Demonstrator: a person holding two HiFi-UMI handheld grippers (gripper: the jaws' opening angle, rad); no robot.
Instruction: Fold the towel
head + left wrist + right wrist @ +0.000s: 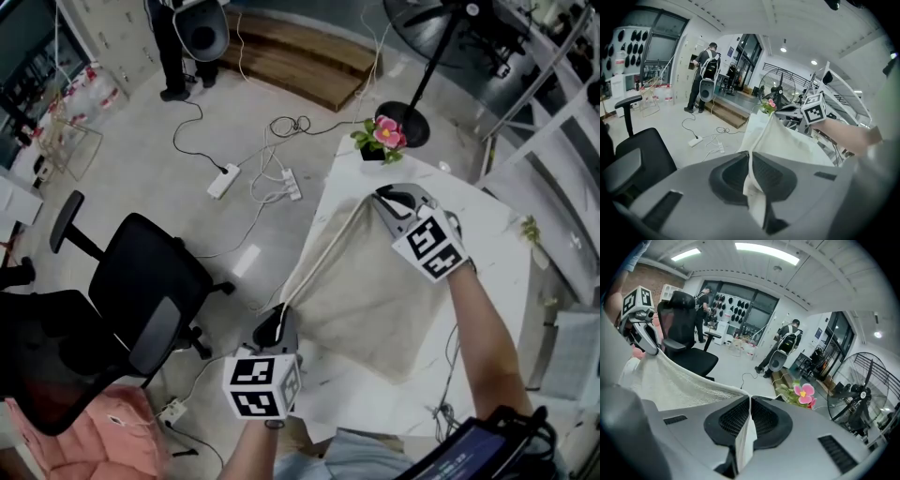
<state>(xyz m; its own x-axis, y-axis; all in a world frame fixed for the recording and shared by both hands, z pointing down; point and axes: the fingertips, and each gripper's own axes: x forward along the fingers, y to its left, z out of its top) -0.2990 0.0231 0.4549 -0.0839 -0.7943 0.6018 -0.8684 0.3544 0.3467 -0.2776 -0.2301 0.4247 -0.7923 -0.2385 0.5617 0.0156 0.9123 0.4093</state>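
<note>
A cream towel (370,291) hangs lifted over the white table (497,281), its upper edge stretched between my two grippers. My left gripper (281,314) is shut on the towel's near corner at the table's left edge; the cloth (752,183) is pinched between its black pads. My right gripper (380,199) is shut on the far corner near the flower pot; the towel (745,437) runs out between its pads. In the left gripper view the towel (787,140) spreads away toward the right gripper (790,111). In the right gripper view the towel (670,380) leads back to the left gripper (649,350).
A pot with a pink flower (382,138) stands at the table's far corner. A black office chair (141,291) is on the floor to the left, with power strips and cables (262,178) beyond. A fan stand (412,112) is behind the table. A person (705,77) stands farther off.
</note>
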